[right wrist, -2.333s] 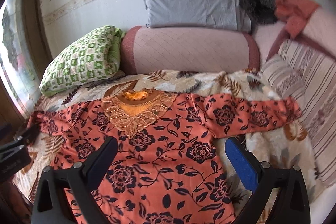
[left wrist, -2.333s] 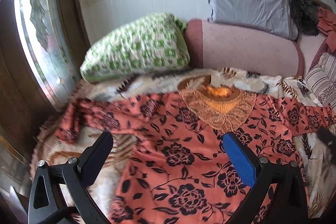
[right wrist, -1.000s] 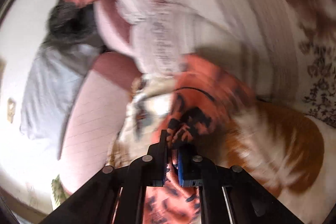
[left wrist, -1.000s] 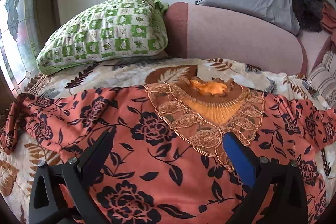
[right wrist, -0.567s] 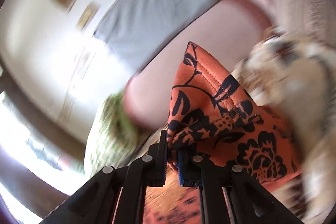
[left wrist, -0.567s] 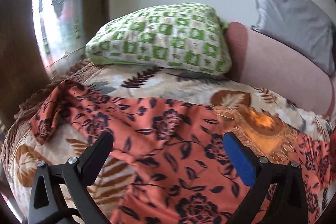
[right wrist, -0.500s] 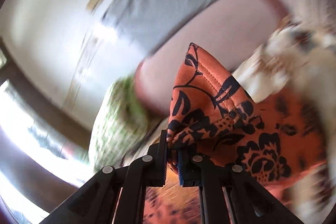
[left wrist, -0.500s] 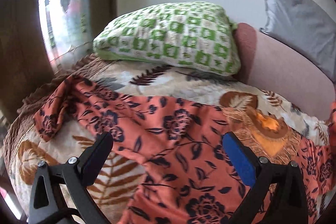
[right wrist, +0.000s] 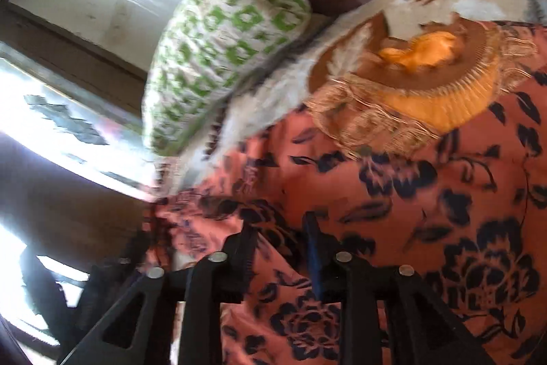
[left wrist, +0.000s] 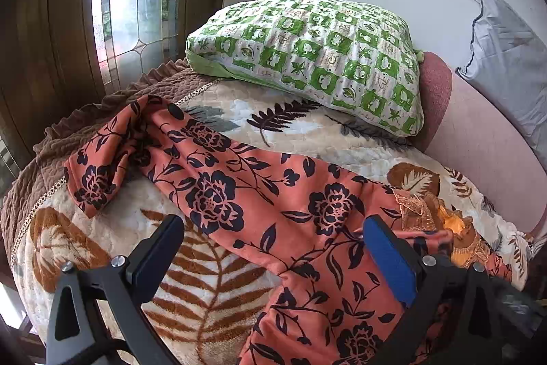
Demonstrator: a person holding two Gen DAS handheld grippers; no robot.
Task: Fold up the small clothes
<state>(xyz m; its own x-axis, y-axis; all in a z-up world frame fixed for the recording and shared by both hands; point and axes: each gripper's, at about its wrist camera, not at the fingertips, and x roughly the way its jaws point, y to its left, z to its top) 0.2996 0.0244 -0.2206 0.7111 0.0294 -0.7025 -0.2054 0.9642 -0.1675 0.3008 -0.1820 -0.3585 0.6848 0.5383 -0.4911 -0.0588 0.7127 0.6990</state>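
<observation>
The right gripper (right wrist: 278,240) has let go: half a second ago it was clamped on the right sleeve cuff, and now its jaws stand partly apart, holding nothing, over the orange floral top (left wrist: 273,211). I judge that sleeve is now folded in across the body, though the blurred right view doesn't show it clearly. The left gripper (left wrist: 273,248) hangs wide open and empty above the left shoulder. The left sleeve (left wrist: 112,156) lies stretched toward the bed's left edge, cuff crumpled by the brown frill, so that's likely next. The top sits mid-bed on the leaf-print blanket (left wrist: 85,248). The green checked pillow (left wrist: 314,60) lies near the head, clear of the sleeve.
</observation>
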